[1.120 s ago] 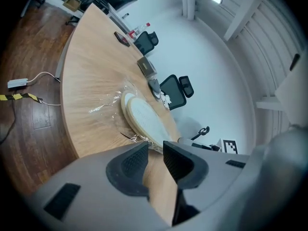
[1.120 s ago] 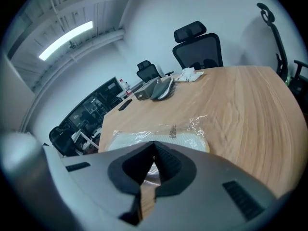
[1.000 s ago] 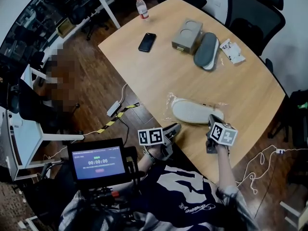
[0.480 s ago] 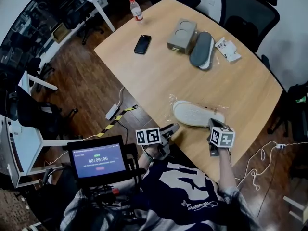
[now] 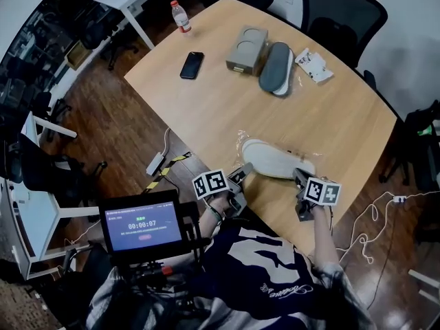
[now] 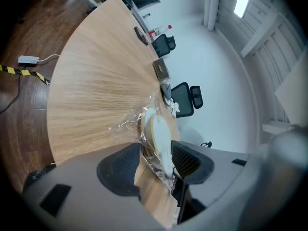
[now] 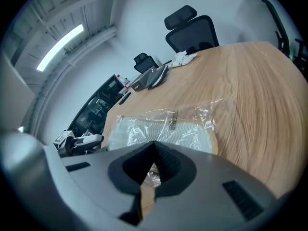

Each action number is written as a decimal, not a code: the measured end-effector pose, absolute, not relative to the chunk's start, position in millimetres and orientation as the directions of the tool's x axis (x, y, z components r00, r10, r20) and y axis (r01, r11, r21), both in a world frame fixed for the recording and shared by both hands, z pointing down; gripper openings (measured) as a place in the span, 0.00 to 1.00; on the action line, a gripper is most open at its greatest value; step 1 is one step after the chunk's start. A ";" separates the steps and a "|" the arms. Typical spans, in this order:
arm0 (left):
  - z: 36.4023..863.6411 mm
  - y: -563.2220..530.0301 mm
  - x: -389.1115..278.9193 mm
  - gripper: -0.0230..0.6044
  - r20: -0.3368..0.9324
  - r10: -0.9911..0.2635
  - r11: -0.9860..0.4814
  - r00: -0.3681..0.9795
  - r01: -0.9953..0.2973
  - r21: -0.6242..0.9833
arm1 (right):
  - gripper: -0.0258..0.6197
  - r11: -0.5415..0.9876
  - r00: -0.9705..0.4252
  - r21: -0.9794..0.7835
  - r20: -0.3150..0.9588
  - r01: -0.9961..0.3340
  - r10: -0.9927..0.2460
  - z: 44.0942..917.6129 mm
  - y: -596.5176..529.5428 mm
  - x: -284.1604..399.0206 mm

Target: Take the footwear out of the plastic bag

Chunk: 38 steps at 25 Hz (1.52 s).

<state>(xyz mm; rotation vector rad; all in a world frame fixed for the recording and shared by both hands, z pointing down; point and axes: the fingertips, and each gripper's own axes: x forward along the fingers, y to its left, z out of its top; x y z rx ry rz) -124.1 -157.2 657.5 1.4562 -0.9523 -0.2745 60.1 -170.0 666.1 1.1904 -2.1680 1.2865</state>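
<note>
A white slipper [image 5: 276,161] lies sole up inside a clear plastic bag [image 5: 242,141] near the table's front edge. My left gripper [image 5: 243,174] is at the slipper's left end. It is open and its jaws have just been opening. In the left gripper view the bagged slipper [image 6: 159,134] reaches in between the pads, which do not press on it. My right gripper [image 5: 297,178] is at the right end of the bag. Its jaws are shut, with crinkled film of the bag [image 7: 202,112] pinched at the tips [image 7: 153,155] just before the slipper [image 7: 163,131].
Far across the table [image 5: 206,108] lie a pair of grey slippers [image 5: 276,67], a flat box [image 5: 246,47], a phone [image 5: 191,64], a water bottle [image 5: 180,16] and a small packet [image 5: 313,66]. Office chairs [image 5: 337,19] stand behind. A monitor [image 5: 142,225] is mounted at my chest.
My left gripper has moved up to the slipper's left end and its jaws have spread wider. The right gripper has shifted slightly along the bag's right end and stays shut.
</note>
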 end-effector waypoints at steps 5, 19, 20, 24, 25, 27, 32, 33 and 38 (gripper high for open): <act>662.1 -152.2 -118.2 0.35 0.434 -0.671 0.233 0.602 -0.385 0.893 | 0.03 0.200 -0.581 -0.565 0.651 -0.801 -0.488 665.2 -169.0 61.7; 662.4 -190.2 -118.5 0.34 0.382 -0.709 0.212 0.592 -0.338 0.917 | 0.04 0.182 -0.617 -0.615 0.628 -0.767 -0.474 664.7 -168.4 61.3; 664.0 -193.7 -118.8 0.34 0.381 -0.717 0.225 0.584 -0.323 0.919 | 0.04 0.178 -0.616 -0.618 0.626 -0.766 -0.477 664.5 -169.0 61.8; 667.9 -199.1 -117.2 0.15 0.370 -0.733 0.226 0.571 -0.310 0.924 | 0.04 0.175 -0.606 -0.610 0.629 -0.773 -0.486 664.3 -169.6 64.2; 666.6 -199.1 -117.2 0.15 0.361 -0.736 0.219 0.573 -0.303 0.927 | 0.04 0.184 -0.603 -0.599 0.635 -0.779 -0.483 663.2 -166.8 63.9; 662.8 -197.7 -118.3 0.13 0.343 -0.739 0.213 0.580 -0.282 0.935 | 0.04 0.216 -0.599 -0.575 0.641 -0.789 -0.480 658.7 -156.4 64.5; 662.6 -194.9 -129.1 0.12 0.342 -0.729 0.228 0.593 -0.261 0.938 | 0.04 0.150 -0.569 -0.613 0.576 -0.776 -0.587 640.0 -135.2 102.2; 664.8 -194.7 -131.6 0.12 0.350 -0.722 0.237 0.597 -0.261 0.936 | 0.04 0.124 -0.550 -0.614 0.576 -0.780 -0.605 640.7 -134.1 115.7; 669.4 -194.0 -137.6 0.12 0.382 -0.683 0.265 0.623 -0.275 0.924 | 0.23 0.174 -0.580 -0.587 0.626 -0.790 -0.521 655.4 -129.5 142.9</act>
